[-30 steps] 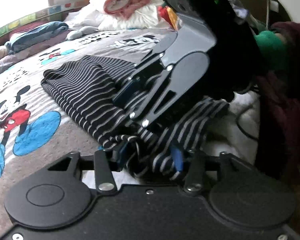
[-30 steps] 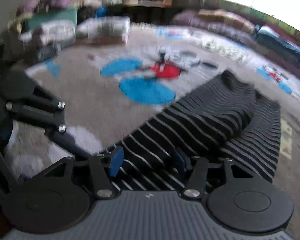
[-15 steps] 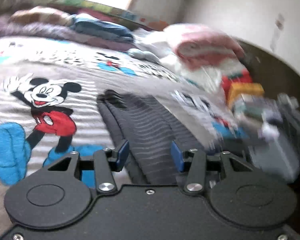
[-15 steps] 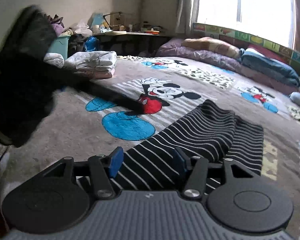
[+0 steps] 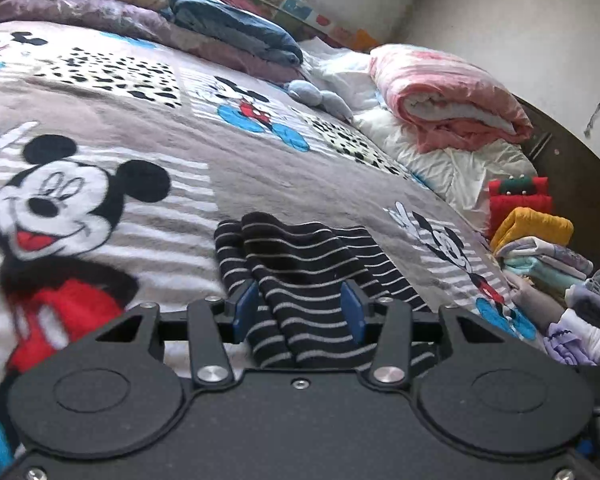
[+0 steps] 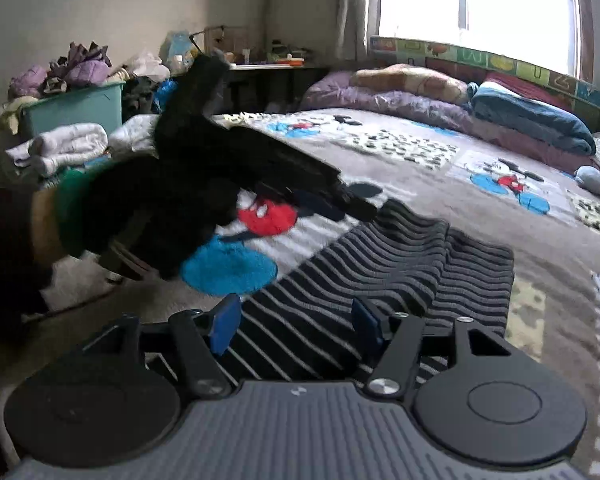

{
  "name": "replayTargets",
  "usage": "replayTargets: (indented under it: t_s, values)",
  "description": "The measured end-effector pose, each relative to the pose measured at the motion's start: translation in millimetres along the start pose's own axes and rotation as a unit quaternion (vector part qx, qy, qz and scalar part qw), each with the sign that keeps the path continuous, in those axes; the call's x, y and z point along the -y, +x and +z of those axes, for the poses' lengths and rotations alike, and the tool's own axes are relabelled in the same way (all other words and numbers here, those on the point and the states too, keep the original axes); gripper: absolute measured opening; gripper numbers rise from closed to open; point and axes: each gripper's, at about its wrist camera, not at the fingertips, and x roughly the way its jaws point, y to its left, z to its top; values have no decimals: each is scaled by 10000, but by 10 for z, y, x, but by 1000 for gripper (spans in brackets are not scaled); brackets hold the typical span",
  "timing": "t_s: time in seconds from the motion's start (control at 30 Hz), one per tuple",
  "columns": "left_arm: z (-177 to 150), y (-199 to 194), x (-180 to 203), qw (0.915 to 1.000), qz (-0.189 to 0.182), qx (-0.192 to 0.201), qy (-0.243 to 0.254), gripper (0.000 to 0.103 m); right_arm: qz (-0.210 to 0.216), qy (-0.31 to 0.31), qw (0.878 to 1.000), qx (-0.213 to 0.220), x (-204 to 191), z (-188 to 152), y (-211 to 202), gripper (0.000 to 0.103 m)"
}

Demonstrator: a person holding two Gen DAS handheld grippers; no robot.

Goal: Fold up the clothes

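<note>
A black sweater with thin white stripes (image 5: pixel 300 264) lies folded in a long strip on the Mickey Mouse blanket (image 5: pixel 100 120). My left gripper (image 5: pixel 299 311) is open, its blue pads (image 5: pixel 246 310) on either side of a raised fold at the sweater's end. My right gripper (image 6: pixel 295 325) is open too, low over the near end of the sweater (image 6: pixel 380 264). In the right wrist view the left gripper (image 6: pixel 360 210) shows as a dark blurred shape at the sweater's far left corner, held by a hand with a green cuff (image 6: pixel 72 208).
A stack of folded clothes (image 5: pixel 540 248) and a rolled pink quilt (image 5: pixel 452 108) sit along the bed's right side. Folded blue and purple bedding (image 6: pixel 532 120) lines the window side. A teal bin of clothes (image 6: pixel 76 108) and white towels (image 6: pixel 60 148) stand at the left.
The left gripper has swung away from facing the right gripper and now points along the sweater toward the pillows. The right gripper has stayed over the sweater's near end.
</note>
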Motion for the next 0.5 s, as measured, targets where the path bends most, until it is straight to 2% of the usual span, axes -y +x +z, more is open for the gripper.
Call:
replayTargets:
  t_s: [0.23,0.37,0.4,0.43,0.5]
  values:
    - [81,265,-60,9995,142,-274,-35,41,-96,-396,9991,-92,-8,72,100,62]
    - [90,359,-89,9991,137,-355,-165,33,-126,-392,9988,-262,80,51,252,62]
    - [89,374,-89,9990,190,-365,-165,23,-134,-378,9988,-297,101,41,288,62]
    - [83,385,-84,9989,263,-370,-139,6,-149,-354,9988,-315,118,34,316,62]
    - [86,340,-63,9992,270,-274,-53,2,-135,-322,9989,-315,143,37,341,62]
